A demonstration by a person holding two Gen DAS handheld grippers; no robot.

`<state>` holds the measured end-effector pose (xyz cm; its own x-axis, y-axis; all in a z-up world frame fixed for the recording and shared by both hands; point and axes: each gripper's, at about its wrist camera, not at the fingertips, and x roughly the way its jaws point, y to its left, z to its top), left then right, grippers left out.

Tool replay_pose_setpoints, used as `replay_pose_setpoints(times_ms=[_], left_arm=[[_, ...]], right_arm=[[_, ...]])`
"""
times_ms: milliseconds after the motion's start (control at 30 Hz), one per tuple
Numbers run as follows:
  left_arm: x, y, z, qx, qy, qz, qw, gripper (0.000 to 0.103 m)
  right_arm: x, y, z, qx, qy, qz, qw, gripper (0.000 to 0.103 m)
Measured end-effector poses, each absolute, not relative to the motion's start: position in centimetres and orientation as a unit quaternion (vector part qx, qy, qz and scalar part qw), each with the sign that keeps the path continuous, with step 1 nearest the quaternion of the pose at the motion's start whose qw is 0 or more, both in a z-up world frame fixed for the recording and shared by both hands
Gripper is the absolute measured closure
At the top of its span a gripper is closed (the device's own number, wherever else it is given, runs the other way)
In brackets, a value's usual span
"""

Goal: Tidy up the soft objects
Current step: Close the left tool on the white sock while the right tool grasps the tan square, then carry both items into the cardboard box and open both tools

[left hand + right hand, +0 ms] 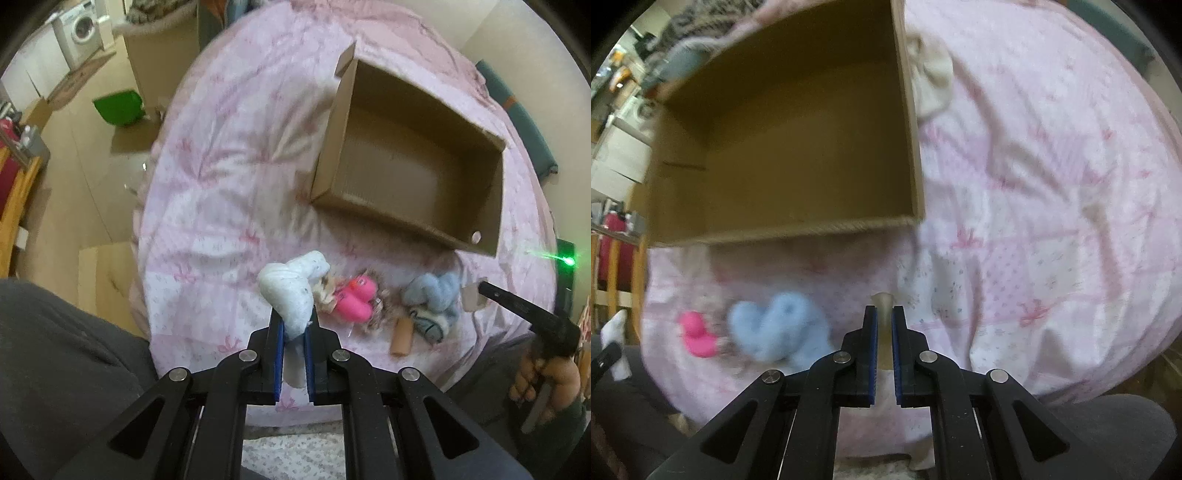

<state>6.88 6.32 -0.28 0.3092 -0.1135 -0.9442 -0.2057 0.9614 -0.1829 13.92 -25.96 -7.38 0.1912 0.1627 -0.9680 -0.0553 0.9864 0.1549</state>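
My left gripper (293,325) is shut on a white speckled sock (291,291), lifted above the pink bedspread (221,177). An open cardboard box (495,192) stands beyond it to the right, nothing visible inside. On the bed lie a pink plush piece (354,301), a fluffy light-blue sock (430,295) and a tan tube-shaped piece (400,336). My right gripper (884,314) is shut on a pale beige soft piece (884,301), in front of the box (912,147). The pink piece (696,334) and blue sock (775,325) lie to its left.
A cream cloth (931,81) lies beside the box's right wall. The bed's left edge drops to a wooden floor with a green bin (118,109) and a washing machine (79,31). A teal cushion (524,118) lies at the bed's far right.
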Motion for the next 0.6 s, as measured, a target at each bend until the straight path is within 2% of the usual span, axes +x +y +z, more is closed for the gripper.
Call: replay_pose_setpoints(times_ms=[333,600], left_arm=[[10.3,3.8,4.8,-0.089,0.533,0.01,0.842,0.094],[16.1,2.0,3.7,-0.072,0.524,-0.007,0.849,0.094]], right_arm=[[13.7,-26.8,2.8,0.085,0.541,0.136,0.825,0.095],[16.6,-24.8,3.8,0.077,0.514,0.156,0.84,0.095]])
